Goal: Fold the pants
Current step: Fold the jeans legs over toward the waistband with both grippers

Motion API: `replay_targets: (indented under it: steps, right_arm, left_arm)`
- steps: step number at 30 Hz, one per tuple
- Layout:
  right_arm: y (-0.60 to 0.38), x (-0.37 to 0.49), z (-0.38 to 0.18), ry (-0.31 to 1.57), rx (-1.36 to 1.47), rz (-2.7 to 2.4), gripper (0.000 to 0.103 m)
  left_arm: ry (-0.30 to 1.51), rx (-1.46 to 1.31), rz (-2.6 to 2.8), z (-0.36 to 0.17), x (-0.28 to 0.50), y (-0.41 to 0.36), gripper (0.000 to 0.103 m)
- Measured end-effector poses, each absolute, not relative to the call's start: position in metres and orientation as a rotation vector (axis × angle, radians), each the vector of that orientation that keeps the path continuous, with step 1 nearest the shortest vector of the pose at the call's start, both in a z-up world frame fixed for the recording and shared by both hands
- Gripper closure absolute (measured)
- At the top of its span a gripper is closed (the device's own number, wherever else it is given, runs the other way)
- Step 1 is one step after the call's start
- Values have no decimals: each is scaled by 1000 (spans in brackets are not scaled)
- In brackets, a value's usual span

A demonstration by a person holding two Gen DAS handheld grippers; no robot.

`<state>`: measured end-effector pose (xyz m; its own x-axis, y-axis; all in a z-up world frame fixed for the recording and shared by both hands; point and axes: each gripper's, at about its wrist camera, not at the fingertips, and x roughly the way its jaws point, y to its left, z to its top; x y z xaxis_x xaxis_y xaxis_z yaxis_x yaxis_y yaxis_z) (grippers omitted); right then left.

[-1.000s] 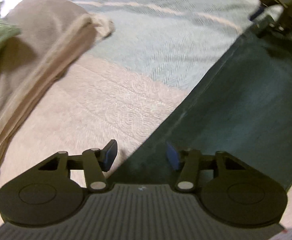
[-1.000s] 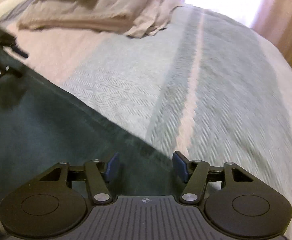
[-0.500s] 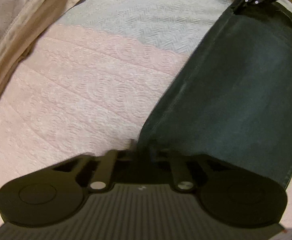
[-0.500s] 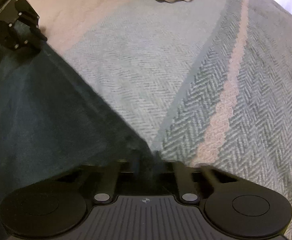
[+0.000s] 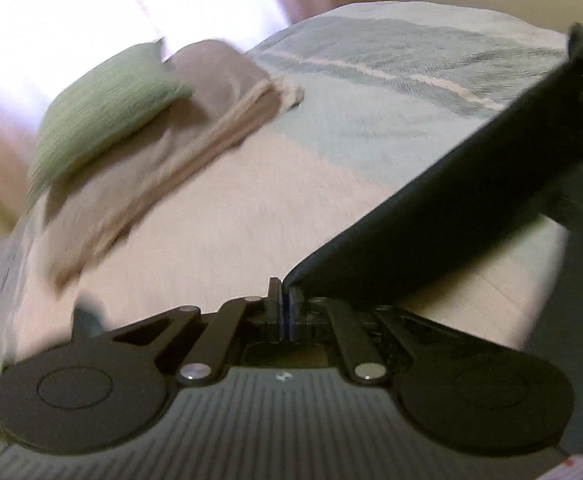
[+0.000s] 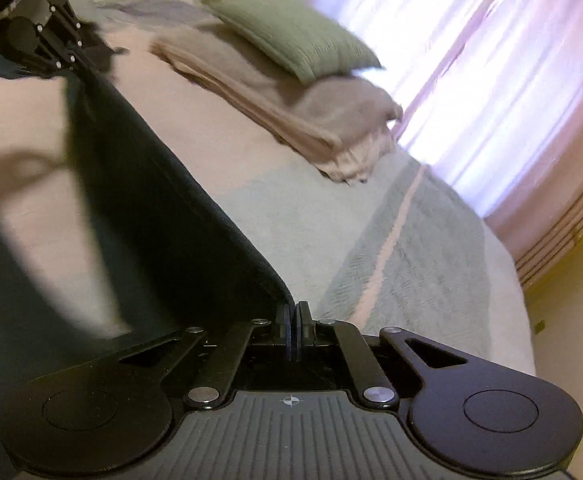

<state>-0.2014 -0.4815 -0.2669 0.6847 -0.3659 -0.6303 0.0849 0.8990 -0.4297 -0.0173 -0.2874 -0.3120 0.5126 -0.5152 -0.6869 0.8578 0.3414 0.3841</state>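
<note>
The dark green pants point(image 5: 471, 184) hang stretched in the air above the bed, held by one edge at both ends. My left gripper point(image 5: 284, 300) is shut on one corner of that edge. My right gripper point(image 6: 294, 320) is shut on the other corner of the pants point(image 6: 163, 216), whose cloth slopes away to the upper left. In the right wrist view the left gripper point(image 6: 79, 65) shows at the far end of the taut edge. The lower part of the pants drops out of sight at the frame sides.
The bed point(image 5: 219, 232) carries a pink quilt and a blue-green striped blanket point(image 6: 403, 264). A folded beige blanket point(image 6: 291, 112) with a green cushion point(image 6: 295, 36) on top lies at the far side. Bright curtains point(image 6: 491, 80) hang behind the bed.
Both grippers closed on the pants' edge, then rose and pulled away from the bed, lifting the cloth off the quilt. The views swung up to take in the cushion and curtains.
</note>
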Motion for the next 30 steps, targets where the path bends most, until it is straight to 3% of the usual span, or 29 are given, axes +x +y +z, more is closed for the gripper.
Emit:
replay_targets:
  steps: [6,9,11,12,14,15,19,21,22,26,30]
  right_arm:
    - [-380,-305,-282,873,-197,-222,103]
    - [-360,-329,-317,1062,-33,-209,96]
    - [-357,-343,-333,1150,56,-235,90]
    - [-361,-352,-333,1141,112,-272,86]
    - [-379,-369,-322,1061,294,-368,64]
    - [-400,-376,-317,998,439,-433,61]
    - [-468,-415,-317,743,883,-686,60]
    - [-497,-437,-323,584,1067,-804,60]
    - [-504,-447,-327,519,1133,-841,60]
    - [-525,-480,-339,303,1311,-903,60]
    - [-537,-482,-340,249,1328,-894,60]
  left_arm:
    - [787,691,-773,-349,-121,-188,96]
    - [1010,688,-708,-388,-150,-161,91]
    - [1066,612,-669,-390,-159,-145,91]
    - [1072,550,-661,-383,-159,-139,83]
    - [1065,422,-635,-367,-149,-131,66]
    - [1044,381,-612,-359,-140,-131,63]
    - [982,320,-520,-347,-100,-142,61]
    - [968,318,-516,-349,-82,-152,50]
    - [983,306,-514,-353,-77,-155,50]
    - [1083,109,-475,-375,-52,-154,50]
    - [1097,-29,-420,-385,-42,-144,51]
